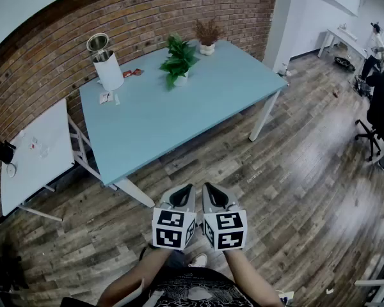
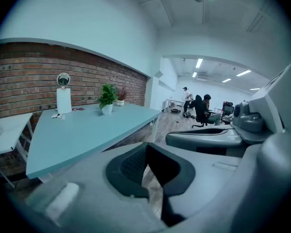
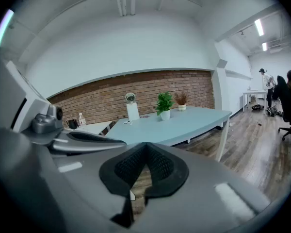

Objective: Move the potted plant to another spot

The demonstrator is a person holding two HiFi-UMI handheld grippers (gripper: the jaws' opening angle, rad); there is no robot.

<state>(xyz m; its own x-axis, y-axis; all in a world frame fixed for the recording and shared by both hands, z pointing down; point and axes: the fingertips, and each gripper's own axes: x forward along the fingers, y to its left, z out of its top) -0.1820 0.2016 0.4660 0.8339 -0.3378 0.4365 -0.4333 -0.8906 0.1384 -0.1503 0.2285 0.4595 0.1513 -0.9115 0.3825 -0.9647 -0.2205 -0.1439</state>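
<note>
Task not begun: the green potted plant [image 1: 178, 64] stands untouched on the blue worktop [image 1: 173, 123] at upper centre of frame, while the left gripper [image 1: 184, 190] and right gripper [image 1: 209, 189], fingers clenched and empty, hang at lower centre, well apart from it.

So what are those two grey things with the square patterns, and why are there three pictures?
A person holds a grabbing tool in each hand: the left gripper and the right gripper. The patterned cubes are part of them. One picture comes from a camera on the person's head, looking down. The other two come from cameras riding on each gripper, looking along its jaws. Both pairs of jaws are closed and hold nothing. Ahead stands a blue table with a green potted plant, a smaller reddish plant and a white cylinder with a metal top. The grippers are apart from the table.
</note>
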